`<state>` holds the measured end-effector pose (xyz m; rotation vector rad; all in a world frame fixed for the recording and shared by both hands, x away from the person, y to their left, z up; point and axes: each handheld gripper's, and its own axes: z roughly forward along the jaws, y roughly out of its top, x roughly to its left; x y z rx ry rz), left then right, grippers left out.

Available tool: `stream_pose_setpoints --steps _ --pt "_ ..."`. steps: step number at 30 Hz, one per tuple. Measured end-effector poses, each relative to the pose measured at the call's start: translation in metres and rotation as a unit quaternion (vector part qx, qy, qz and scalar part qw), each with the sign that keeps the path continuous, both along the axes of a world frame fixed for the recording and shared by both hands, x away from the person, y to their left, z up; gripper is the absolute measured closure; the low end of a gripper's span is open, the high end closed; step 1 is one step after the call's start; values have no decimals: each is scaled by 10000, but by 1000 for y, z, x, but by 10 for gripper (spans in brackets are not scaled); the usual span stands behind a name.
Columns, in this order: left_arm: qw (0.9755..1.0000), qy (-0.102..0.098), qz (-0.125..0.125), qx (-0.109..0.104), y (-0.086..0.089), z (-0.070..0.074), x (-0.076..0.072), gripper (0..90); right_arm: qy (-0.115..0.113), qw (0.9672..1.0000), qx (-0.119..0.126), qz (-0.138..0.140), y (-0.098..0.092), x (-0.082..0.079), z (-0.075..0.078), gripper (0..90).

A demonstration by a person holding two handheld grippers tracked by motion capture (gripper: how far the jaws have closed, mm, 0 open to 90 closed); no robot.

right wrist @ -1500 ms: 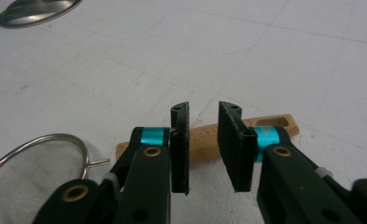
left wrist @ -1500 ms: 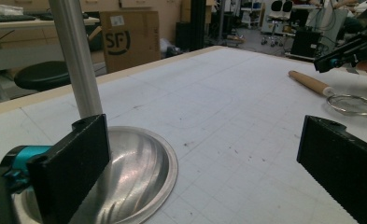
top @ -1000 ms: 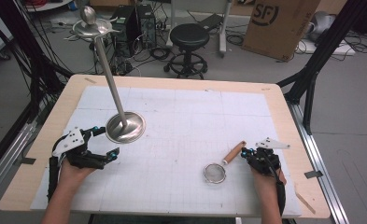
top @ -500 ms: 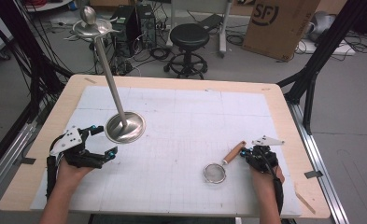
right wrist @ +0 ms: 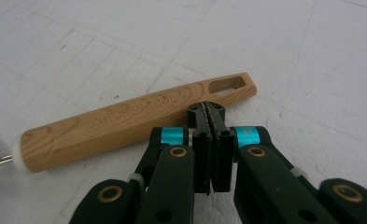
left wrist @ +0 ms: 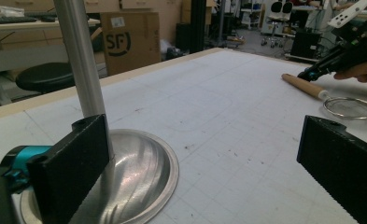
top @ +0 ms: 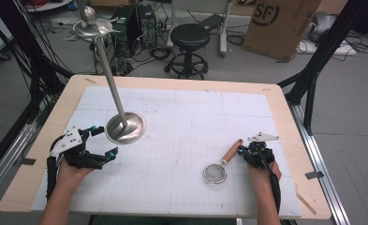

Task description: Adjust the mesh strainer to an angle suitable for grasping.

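Strainer [top: 215,173]: small round mesh sieve with a wooden handle [right wrist: 125,122], lying flat on the table [top: 181,187], front right area. Long axis runs diagonally in the high view: mesh ring at the near-left end, handle going away and to the right toward the right tongs [top: 249,152]. In the right gripper view the handle lies roughly across the frame, slotted hanging-hole end at upper right, white collar and metal shank at lower left. Engraved lettering along the wood, right way up for that camera.

Right tongs: pressed together, pads face to face with nothing between them. Tips sit right at the handle's slotted end, just on its near side; touching or a hair apart, can't tell. Handle is not pinched.

Left tongs [top: 97,143]: spread wide, nothing between the pads. They sit at the front left of the table, just beside the metal stand [top: 125,127]. Its round dished base rests on the table and a long pole rises from it, leaning left in the high view to a small dish and ball on top. In the left gripper view one pad [left wrist: 74,168] is right in front of the pole's foot, over the base rim.

Stand and strainer are well apart. White gridded mat [top: 181,112] covers most of the table.
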<state>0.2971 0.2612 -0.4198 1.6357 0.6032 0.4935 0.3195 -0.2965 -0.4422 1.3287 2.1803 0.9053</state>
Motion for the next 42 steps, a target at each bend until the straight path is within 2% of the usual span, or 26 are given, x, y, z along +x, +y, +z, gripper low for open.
stream_pose_setpoints --steps 5,12,14,22,24,27,31,42 --pt "10000 19 -3 -31 0 0 0 32 39 9999 76 112 10 5 0 894" --pt "10000 25 -7 -31 0 0 0 32 65 9993 2 364 33 15 2 894" --pt "10000 25 -9 -27 0 0 0 32 24 9986 -96 517 45 20 5 894" --pt "9999 27 -16 -107 1 1 0 32 80 9966 -200 797 66 24 9 894" --pt "9999 16 -1 -130 1 1 0 32 71 9954 -101 946 73 24 10 894" --pt "9999 31 21 -117 2 1 0 32 34 9945 -114 1040 77 24 11 894" --pt "9999 32 3 -116 1 1 0 32 133 9916 -198 1269 92 27 11 894" --pt "9999 27 83 -142 6 2 0 32 162 9857 -332 1647 123 32 12 894"
